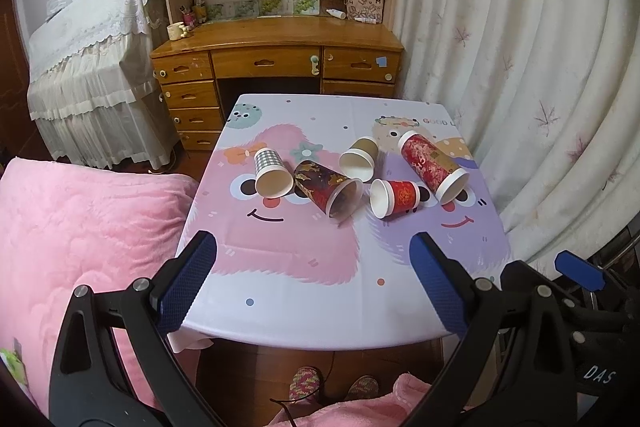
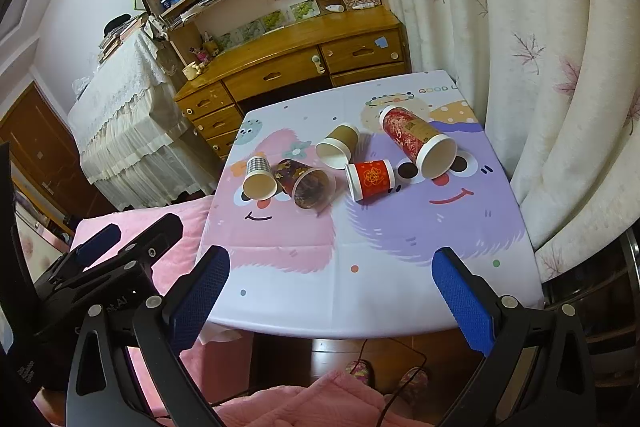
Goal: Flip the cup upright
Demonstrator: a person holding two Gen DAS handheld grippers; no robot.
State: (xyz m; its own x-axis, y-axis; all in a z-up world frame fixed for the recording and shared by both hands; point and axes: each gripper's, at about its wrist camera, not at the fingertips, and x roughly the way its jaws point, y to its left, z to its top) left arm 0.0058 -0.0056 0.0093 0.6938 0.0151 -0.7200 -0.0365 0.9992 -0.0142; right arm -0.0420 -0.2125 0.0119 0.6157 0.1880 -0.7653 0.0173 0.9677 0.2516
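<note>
table (image 1: 304,307) filled centre frame | five cups (image 1: 328,193) lay on their sides in a row across its middle | desk (image 1: 276,39) stood behind, upper centre | curtain (image 1: 520,67) hung right | bed (image 1: 60,227) lay lower left

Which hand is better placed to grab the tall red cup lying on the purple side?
Right, probably. The tall red cup lies at the table's right side, nearer the open right gripper. The left gripper, also open, faces the pink side.

- Checked black-and-white cup (image 1: 269,163)
- Dark red cup with gold leaves (image 1: 320,183)
- Plain brown cup (image 1: 362,151)
- Small red cup, gold emblem (image 1: 402,193)
- Tall red floral cup (image 1: 428,159)
- Tabletop (image 1: 320,287) cloth: pink and purple cartoon faces
</note>
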